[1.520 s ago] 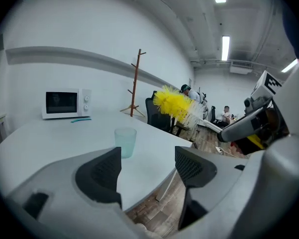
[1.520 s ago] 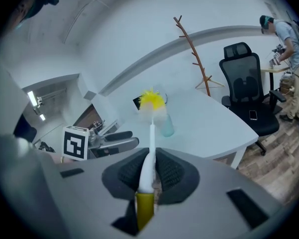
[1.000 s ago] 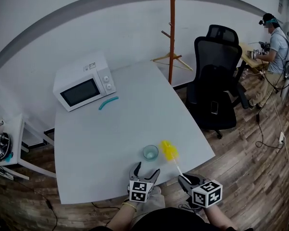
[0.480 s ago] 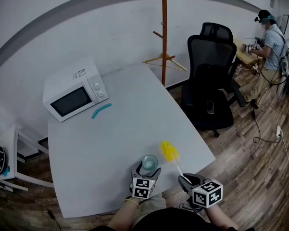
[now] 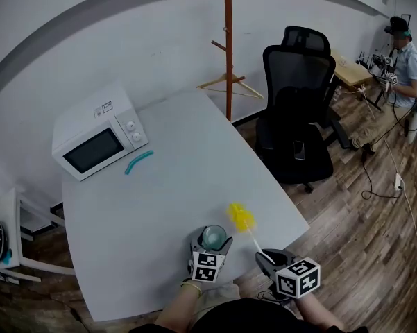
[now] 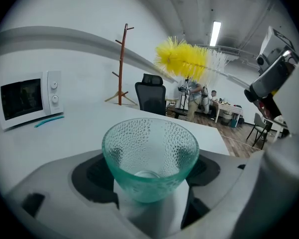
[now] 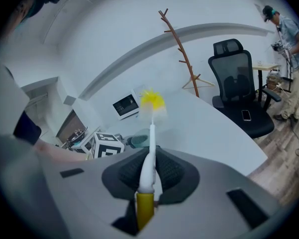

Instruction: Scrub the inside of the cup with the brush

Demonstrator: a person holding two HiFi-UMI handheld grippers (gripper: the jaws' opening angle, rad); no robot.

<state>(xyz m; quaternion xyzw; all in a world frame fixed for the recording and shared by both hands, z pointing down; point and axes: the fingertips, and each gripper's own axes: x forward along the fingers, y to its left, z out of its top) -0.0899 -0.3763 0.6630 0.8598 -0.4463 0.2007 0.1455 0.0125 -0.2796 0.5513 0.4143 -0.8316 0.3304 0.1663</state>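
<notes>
Glass cup [image 6: 150, 156] sits clamped in the left claw [image 5: 212, 244] by the tabletop's [image 5: 159, 200] near edge — to its right, the right claw [image 5: 266, 258] is shut on the brush [image 5: 241, 218] handle, yellow bristles just beside the cup, outside it

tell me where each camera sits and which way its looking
Head view: on the person's head, looking down at the table; shows left tongs, right tongs and forearms.
Left gripper view: on the left tongs, looking across the table; its jaws clamp the cup.
Right gripper view: on the right tongs, looking along the brush towards the microwave.
Shared: all three show cup, brush, microwave.
</notes>
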